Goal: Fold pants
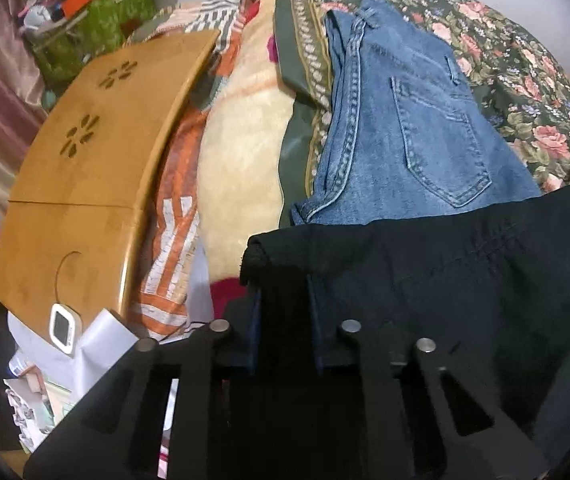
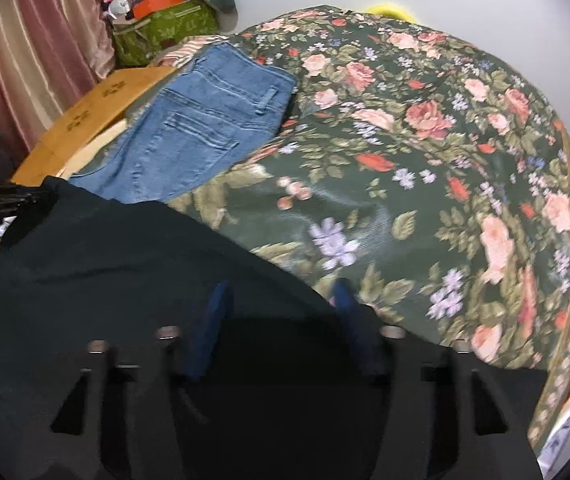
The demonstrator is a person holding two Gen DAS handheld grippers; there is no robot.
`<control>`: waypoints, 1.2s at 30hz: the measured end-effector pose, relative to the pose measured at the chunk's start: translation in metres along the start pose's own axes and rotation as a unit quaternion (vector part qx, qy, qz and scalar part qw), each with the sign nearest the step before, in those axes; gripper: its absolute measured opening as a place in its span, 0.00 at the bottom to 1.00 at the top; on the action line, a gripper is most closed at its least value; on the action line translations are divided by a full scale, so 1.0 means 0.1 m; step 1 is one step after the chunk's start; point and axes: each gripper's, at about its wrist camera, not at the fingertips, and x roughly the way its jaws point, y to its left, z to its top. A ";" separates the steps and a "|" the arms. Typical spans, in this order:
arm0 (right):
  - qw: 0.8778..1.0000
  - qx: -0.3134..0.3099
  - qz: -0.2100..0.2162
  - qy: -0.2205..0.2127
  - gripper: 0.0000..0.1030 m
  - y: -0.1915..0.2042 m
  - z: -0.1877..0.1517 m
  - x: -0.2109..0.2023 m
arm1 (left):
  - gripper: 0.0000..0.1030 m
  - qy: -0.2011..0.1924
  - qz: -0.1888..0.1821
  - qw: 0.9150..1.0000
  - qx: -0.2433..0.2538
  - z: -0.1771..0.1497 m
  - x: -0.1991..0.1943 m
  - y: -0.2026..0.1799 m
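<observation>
Black pants drape across the near edge of the floral bedspread, just in front of folded blue jeans. Left gripper pinches the pants' corner; right gripper stands wider, black cloth between its fingers, grip uncertain

two pants: one black, one blue denim; one wooden tray

Floral bedspread lies open — folded jeans block its left.
</observation>
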 end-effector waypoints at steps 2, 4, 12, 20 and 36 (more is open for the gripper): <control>1.000 -0.003 -0.004 0.005 0.17 0.05 -0.01 0.00 | 0.17 -0.015 0.009 1.000 -0.004 0.04 -0.11 -0.01; 1.000 0.001 -0.012 0.008 0.07 0.07 0.01 -0.02 | 0.17 -0.036 0.011 0.999 -0.009 0.10 -0.26 0.00; 0.995 0.010 -0.082 -0.056 0.05 0.13 0.09 -0.53 | 0.16 -0.113 0.002 0.994 -0.012 0.30 -0.99 -0.04; 0.992 0.026 -0.072 -0.096 0.05 0.33 -0.13 -1.16 | 0.16 -0.155 -0.004 0.988 -0.006 -0.10 -1.59 -0.06; 0.992 0.049 -0.015 -0.117 0.05 1.02 -1.21 -1.65 | 0.10 -0.151 0.005 0.988 -0.034 -1.56 -1.93 0.23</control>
